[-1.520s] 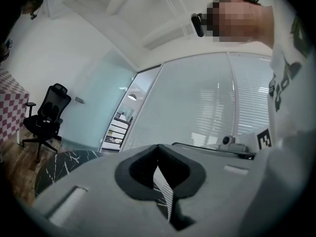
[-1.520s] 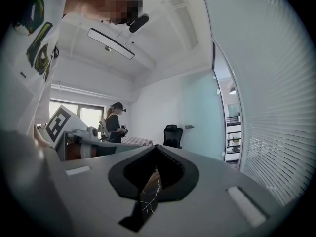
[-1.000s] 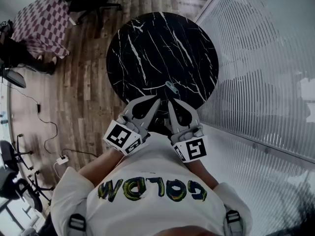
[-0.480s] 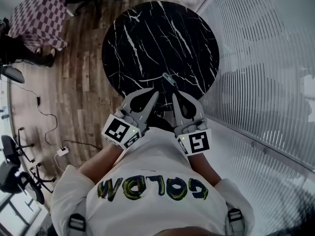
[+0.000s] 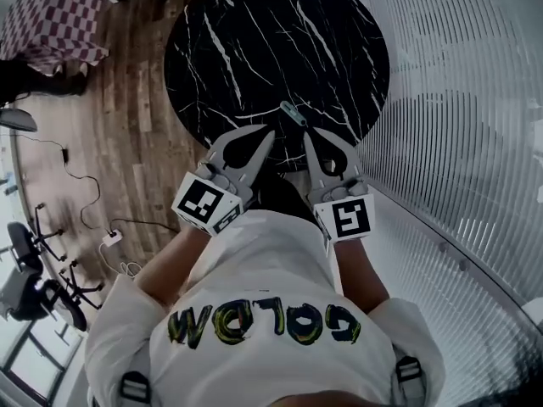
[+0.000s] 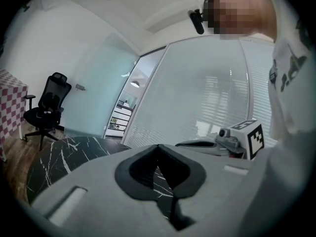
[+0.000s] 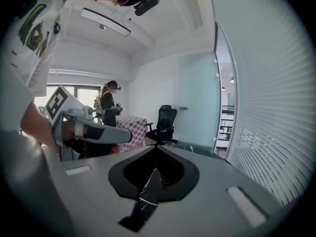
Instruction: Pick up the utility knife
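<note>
Knife: utility knife (image 5: 293,114) lies on surface (image 5: 254,41), frame centre, just beyond both tips | Grip: left hand-held gripper (image 5: 268,134) and right hand-held gripper (image 5: 309,136) pinched closed, empty, since we judge approach unfinished.

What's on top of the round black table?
Only a utility knife lies on the table, near the person. The left gripper and right gripper cover that edge, hiding anything beneath.

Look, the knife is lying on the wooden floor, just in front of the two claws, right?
Not quite. The utility knife lies on the round black table, not on the wooden floor. It is just in front of the left claw and the right claw. The head view shows it.
</note>
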### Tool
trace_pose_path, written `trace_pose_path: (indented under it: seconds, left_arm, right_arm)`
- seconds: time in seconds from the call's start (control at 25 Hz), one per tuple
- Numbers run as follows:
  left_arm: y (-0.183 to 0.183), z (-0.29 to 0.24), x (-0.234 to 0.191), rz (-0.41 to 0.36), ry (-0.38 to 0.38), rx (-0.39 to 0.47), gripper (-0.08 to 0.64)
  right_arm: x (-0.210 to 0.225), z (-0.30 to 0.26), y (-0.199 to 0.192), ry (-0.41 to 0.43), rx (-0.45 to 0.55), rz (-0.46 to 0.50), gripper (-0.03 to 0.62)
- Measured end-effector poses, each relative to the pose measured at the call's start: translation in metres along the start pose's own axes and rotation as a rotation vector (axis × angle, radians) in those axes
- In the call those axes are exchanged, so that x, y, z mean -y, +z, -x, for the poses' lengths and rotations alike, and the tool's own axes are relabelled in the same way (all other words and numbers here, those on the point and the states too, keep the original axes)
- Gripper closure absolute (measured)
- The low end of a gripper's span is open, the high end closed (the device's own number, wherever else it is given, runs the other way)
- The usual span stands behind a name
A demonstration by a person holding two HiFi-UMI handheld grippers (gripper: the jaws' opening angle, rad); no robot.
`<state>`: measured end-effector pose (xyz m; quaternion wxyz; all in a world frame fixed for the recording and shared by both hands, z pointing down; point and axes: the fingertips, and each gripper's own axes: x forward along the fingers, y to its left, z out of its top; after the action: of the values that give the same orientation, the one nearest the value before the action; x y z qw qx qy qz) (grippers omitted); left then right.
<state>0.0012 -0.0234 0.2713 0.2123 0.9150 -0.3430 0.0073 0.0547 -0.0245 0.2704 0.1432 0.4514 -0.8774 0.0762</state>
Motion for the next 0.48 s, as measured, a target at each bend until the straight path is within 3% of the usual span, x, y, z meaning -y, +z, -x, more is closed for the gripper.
trace_pose_path:
  seconds: [0.48]
  left_arm:
    - [-0.06,-0.034,-0.039,0.02,0.018,-0.083,0.555]
  right_arm:
    - [0.024,-0.041,-0.069,0.049,-0.135,0.021,0.572]
